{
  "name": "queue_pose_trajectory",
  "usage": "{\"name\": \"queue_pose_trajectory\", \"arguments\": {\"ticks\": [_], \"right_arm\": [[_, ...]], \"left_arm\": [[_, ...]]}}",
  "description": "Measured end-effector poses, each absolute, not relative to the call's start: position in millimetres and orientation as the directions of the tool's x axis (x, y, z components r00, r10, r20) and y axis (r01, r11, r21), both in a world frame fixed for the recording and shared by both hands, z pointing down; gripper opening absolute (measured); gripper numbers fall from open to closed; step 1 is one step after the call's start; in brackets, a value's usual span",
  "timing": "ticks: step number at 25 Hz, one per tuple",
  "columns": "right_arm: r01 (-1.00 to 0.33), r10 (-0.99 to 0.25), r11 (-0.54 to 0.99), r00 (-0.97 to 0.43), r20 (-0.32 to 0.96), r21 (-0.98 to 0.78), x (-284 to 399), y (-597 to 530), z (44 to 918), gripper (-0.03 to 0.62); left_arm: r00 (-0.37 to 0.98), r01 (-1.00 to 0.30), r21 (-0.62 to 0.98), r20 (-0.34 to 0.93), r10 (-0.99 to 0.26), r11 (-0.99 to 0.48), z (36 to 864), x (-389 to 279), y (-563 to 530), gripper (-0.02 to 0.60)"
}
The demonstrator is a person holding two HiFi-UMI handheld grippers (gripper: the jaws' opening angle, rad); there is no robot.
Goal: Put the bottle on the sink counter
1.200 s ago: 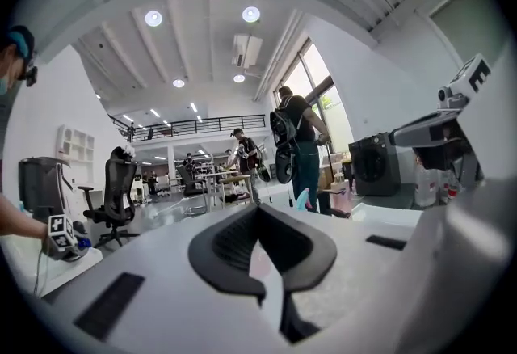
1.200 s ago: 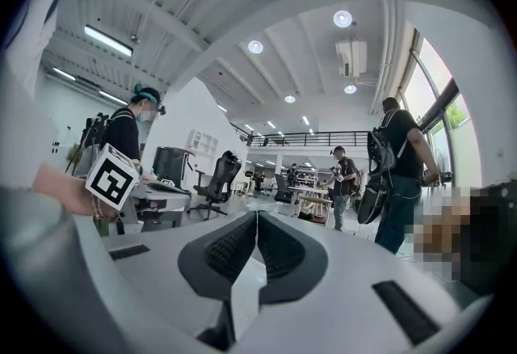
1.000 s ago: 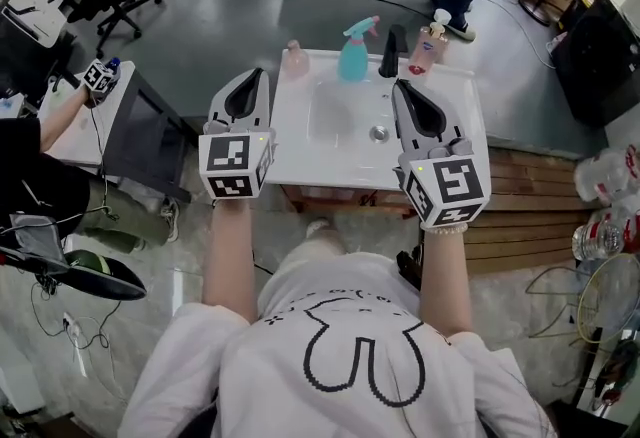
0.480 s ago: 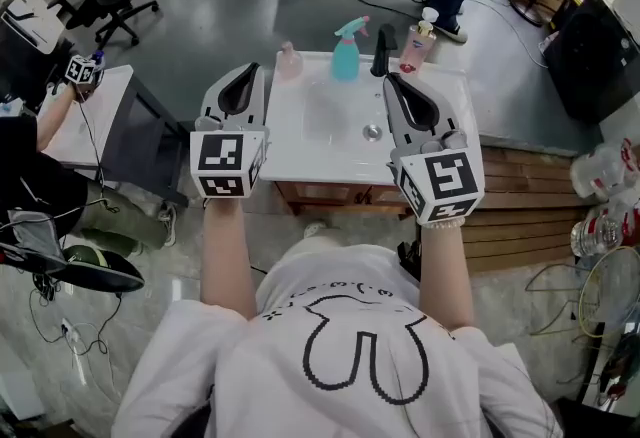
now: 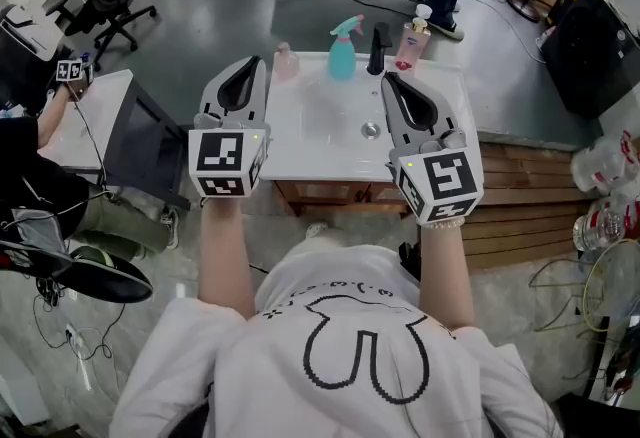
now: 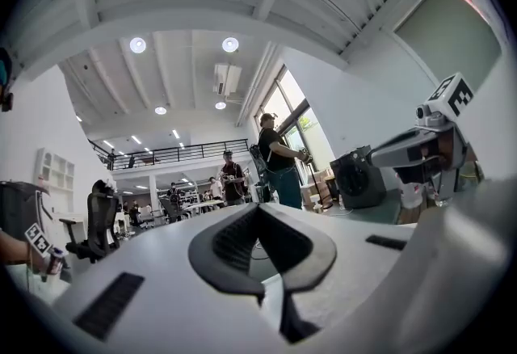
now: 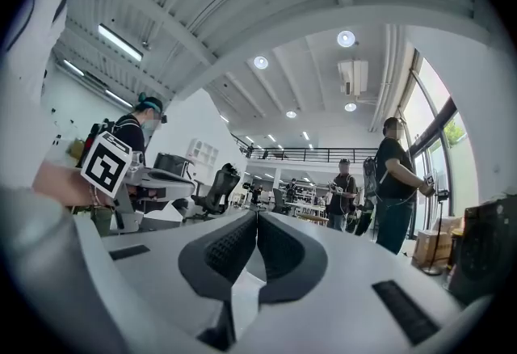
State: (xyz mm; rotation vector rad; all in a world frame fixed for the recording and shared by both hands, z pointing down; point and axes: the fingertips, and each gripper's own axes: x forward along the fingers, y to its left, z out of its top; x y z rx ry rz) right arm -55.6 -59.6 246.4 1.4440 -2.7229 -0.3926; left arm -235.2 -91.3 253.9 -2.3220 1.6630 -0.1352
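Holding 2 grippers level over the near edge of the sink counter point(image 5: 300, 141), I have nothing in either one. The left gripper point(image 5: 255, 66) has its jaws pressed together with no gap and nothing between them, as its own view point(image 6: 257, 208) shows. The right gripper point(image 5: 388, 78) is the same, pads meeting along 1 line, empty point(image 7: 257, 217).

3 bottles stand upright along the far edge of the counter, ahead of my jaw tips. A small pink bottle point(image 5: 285, 63) is just beyond the left tips. A teal spray bottle point(image 5: 343, 51) stands between the 2 grippers' lines. A pump bottle point(image 5: 409, 41) is beyond the right tips, just past the black faucet point(image 5: 377, 48). The drain point(image 5: 371, 130) lies below and beside the right jaws.

Which of the 3 the task means, I cannot tell. All 3 are on the counter as the task wants. My judgement is that this fits 2 stages: a bottle already set down with my jaws empty again, or another bottle elsewhere, out of view, to be fetched. Nothing visible settles which, so no next move is settled either.
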Motion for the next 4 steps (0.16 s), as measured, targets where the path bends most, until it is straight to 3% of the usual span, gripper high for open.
{"name": "queue_pose_trajectory", "arguments": {"ticks": [4], "right_arm": [[-0.815, -0.823, 0.532, -0.562, -0.089, 0.229, -53.2, -59.9, 246.7, 0.029]], "left_arm": [[0.328, -0.921, -0.249, -0.083, -0.941, -0.299, 254.4, -235.3, -90.5, 0.008]]}}
